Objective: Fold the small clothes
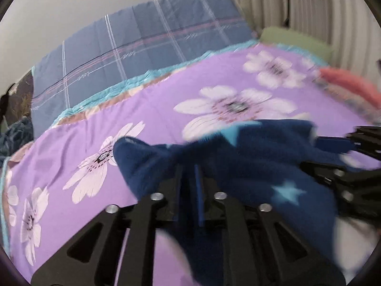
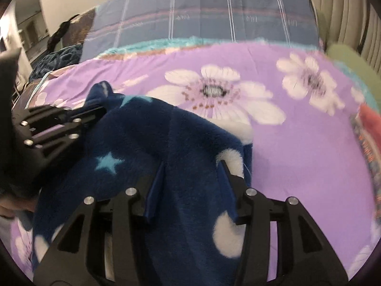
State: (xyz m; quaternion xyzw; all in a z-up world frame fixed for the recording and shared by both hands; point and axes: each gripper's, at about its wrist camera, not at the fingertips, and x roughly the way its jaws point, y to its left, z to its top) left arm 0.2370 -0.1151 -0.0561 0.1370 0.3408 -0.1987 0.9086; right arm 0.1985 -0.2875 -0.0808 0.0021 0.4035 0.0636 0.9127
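A small navy fleece garment [image 2: 147, 143] with light blue stars and white spots lies on the purple flowered bedspread [image 2: 297, 143]. It also shows in the left wrist view [image 1: 250, 157]. My left gripper [image 1: 189, 166] is shut on a fold of the garment near its left end; it also shows in the right wrist view [image 2: 95, 112]. My right gripper [image 2: 193, 164] is open, its fingers over the garment's right part by a white cuff. It shows at the right edge of the left wrist view [image 1: 321, 152].
A blue plaid pillow [image 1: 142, 43] stands at the head of the bed. A red patterned cloth [image 2: 366, 128] lies at the right edge. A green cushion [image 1: 295, 40] and pale curtains [image 1: 309, 4] are at the back right. Dark clothes [image 2: 59, 59] sit at the far left.
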